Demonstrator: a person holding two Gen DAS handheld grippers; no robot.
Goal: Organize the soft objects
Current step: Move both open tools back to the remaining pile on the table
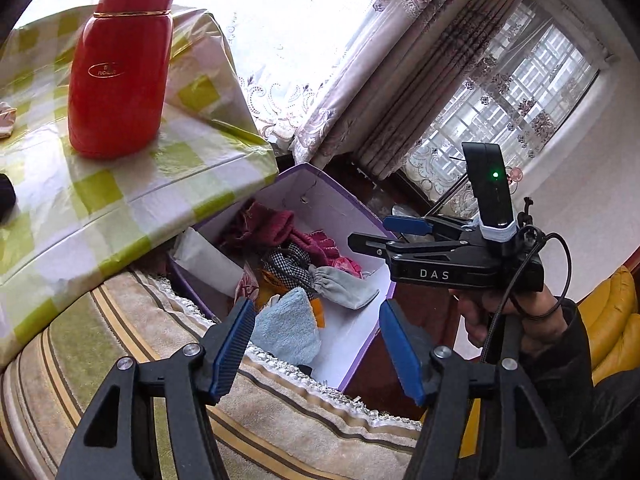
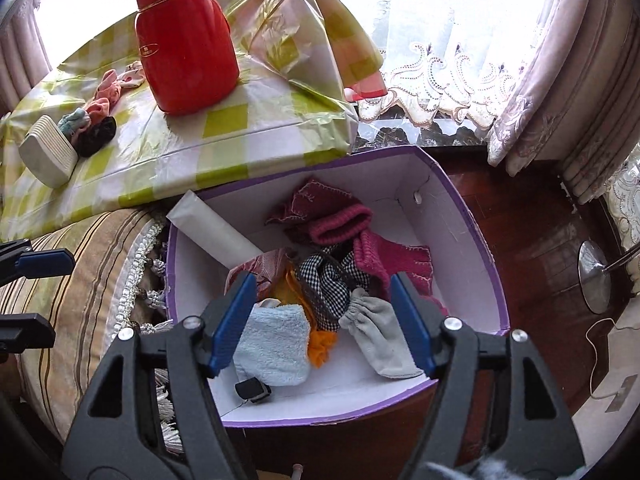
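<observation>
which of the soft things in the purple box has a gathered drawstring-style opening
The grey pouch, lying at the near right of the box; its top is puckered. The light blue towel beside it is flat terry cloth.

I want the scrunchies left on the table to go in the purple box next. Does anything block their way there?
The red thermos stands beside the scrunchies, not between them and the purple box. The box's top is open. Nothing visible blocks the way.
</observation>
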